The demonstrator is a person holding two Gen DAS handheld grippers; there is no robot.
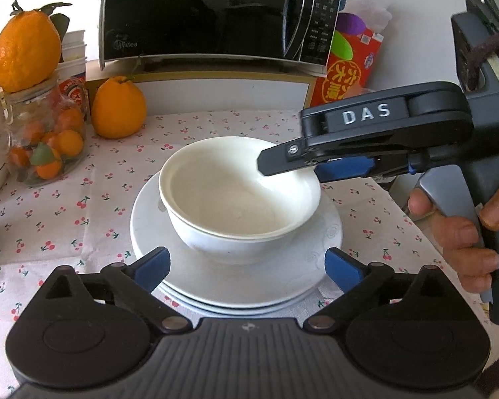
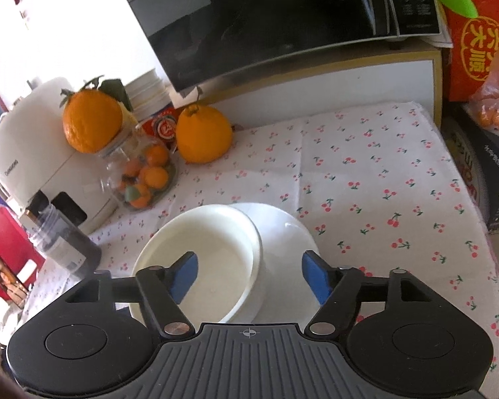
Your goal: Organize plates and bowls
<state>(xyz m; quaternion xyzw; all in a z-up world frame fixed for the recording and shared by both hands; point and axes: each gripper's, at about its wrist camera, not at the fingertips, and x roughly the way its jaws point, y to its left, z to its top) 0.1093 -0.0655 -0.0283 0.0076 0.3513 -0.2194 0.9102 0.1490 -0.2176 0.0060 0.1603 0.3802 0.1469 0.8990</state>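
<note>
Two nested glazed bowls (image 1: pixel 239 196), rigid, slick and breakable, sit ahead of both wide-open, empty grippers, best pinched across the rim.

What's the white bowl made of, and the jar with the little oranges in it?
The bowl looks like glazed ceramic: smooth, opaque white, softly shiny, with a thick rim. It could be hard plastic; the pictures don't settle it. The jar looks like clear glass: you see the fruit through it, and its wall glints.
</note>
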